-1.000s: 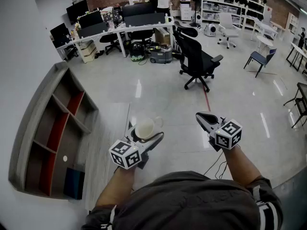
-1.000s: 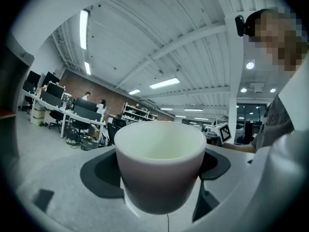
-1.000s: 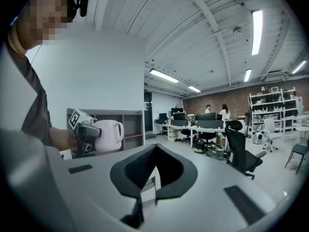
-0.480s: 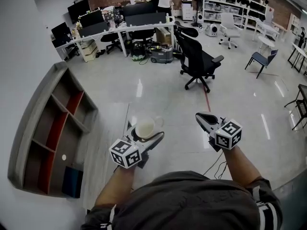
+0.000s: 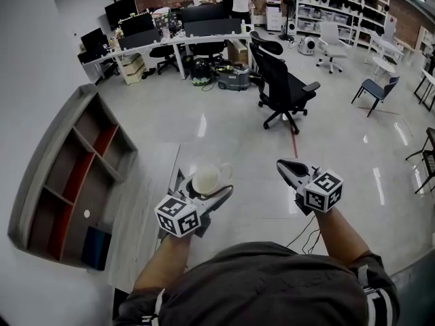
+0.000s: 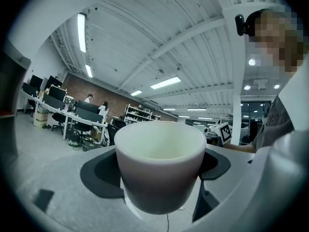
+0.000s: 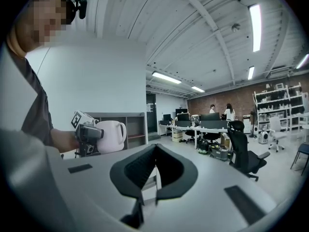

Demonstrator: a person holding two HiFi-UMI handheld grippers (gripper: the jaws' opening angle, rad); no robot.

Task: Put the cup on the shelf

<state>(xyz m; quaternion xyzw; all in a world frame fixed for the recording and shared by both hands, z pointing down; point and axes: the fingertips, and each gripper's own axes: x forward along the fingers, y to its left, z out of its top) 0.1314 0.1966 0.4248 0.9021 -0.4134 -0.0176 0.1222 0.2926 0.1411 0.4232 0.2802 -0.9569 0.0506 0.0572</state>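
Cream ceramic cup (image 6: 159,163) is pinched in the left gripper (image 5: 205,194), the right gripper (image 5: 291,168) pressed together empty; the cup could be knocked loose against the grey, red-backed shelf (image 5: 75,175) at frame left.

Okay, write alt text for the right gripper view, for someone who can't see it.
The right gripper fills the foreground, its jaws shut and empty. At left, the left gripper holds a white cup in front of a grey shelf; desks, a black office chair and two people are at right.
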